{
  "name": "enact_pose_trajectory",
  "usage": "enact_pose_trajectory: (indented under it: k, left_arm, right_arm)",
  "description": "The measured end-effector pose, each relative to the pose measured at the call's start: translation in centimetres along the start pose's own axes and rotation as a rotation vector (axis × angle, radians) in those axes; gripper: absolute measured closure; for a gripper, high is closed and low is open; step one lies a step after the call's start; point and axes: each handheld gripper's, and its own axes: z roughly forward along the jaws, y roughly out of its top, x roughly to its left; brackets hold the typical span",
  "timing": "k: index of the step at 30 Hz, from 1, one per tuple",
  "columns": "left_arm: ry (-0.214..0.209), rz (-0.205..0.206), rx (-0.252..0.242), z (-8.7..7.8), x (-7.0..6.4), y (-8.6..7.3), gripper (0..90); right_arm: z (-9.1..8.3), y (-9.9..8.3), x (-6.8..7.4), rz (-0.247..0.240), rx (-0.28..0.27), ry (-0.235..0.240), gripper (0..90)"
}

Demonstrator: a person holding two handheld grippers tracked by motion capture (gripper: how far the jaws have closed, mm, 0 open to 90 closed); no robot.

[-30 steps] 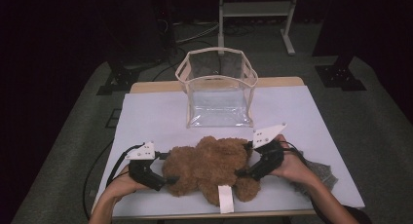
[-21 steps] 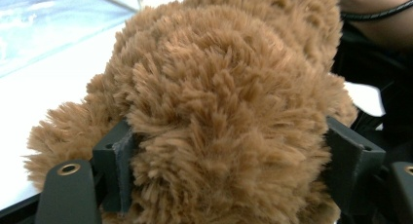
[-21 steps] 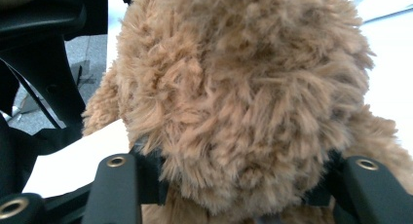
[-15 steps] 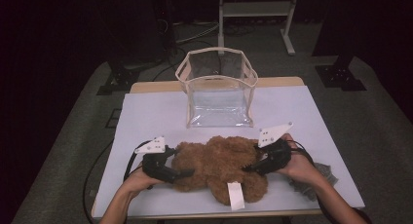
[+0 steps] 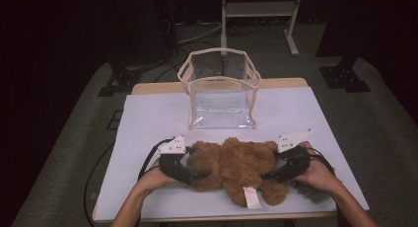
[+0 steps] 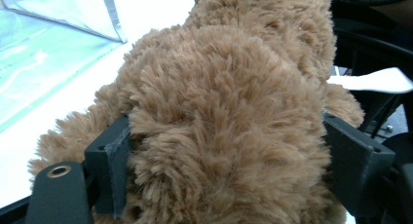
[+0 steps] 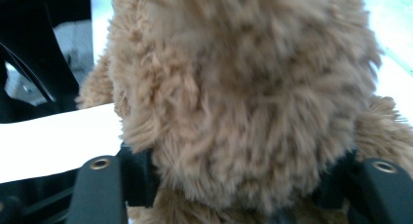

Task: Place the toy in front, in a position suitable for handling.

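A brown plush teddy bear (image 5: 236,169) lies near the front edge of the white-covered table (image 5: 148,118), a white tag (image 5: 251,197) hanging from its underside. My left gripper (image 5: 199,175) is shut on the bear's left side; fur bulges between its black jaws in the left gripper view (image 6: 219,151). At the bear's right side my right gripper (image 5: 268,176) is shut on another furry part (image 7: 243,112). A clear plastic bag with a cream rim (image 5: 221,89) stands open just behind the bear.
A dark grey cloth (image 5: 310,190) lies under the right hand near the table's front right corner. Cables trail from both grippers. Behind the table stand a white metal frame (image 5: 256,19) and dark equipment feet on grey carpet.
Both grippers have shifted forward with the bear, carrying it from the table's front edge a little closer to the bag. The tag has swung beneath it.
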Motion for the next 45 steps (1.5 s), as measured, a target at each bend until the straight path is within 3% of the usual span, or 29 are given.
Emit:
enact_pose_trajectory:
  k: [7, 13, 16, 24, 33, 45]
  left_arm:
    - [0.035, 0.015, 0.005, -0.5, -0.1, 0.3, 13.7]
    - [0.059, 0.044, 0.0, -1.1, -0.6, 0.4, 13.1]
    - [0.073, 0.044, -0.007, -1.6, -0.6, 0.4, 12.7]
    - [0.115, 0.03, -0.002, -2.6, -0.5, 0.2, 9.4]
    - [0.156, 0.011, -0.014, -3.5, -0.1, 0.4, 7.7]
    - [0.232, 0.011, -0.014, -6.0, 0.4, 0.1, 7.6]
  right_arm:
    - [-1.9, 0.0, -0.2, 0.018, -0.043, 0.009, 28.0]
    - [-3.9, 0.2, -0.7, 0.032, -0.069, -0.016, 28.4]
    - [-5.3, 0.7, -1.4, 0.037, -0.078, -0.04, 28.5]
    - [-6.6, 3.0, -3.0, 0.026, -0.065, -0.053, 32.8]
    - [-6.3, 6.0, -4.0, -0.005, -0.029, -0.059, 32.7]
    - [-3.5, 10.9, -5.8, -0.058, 0.024, -0.024, 32.9]
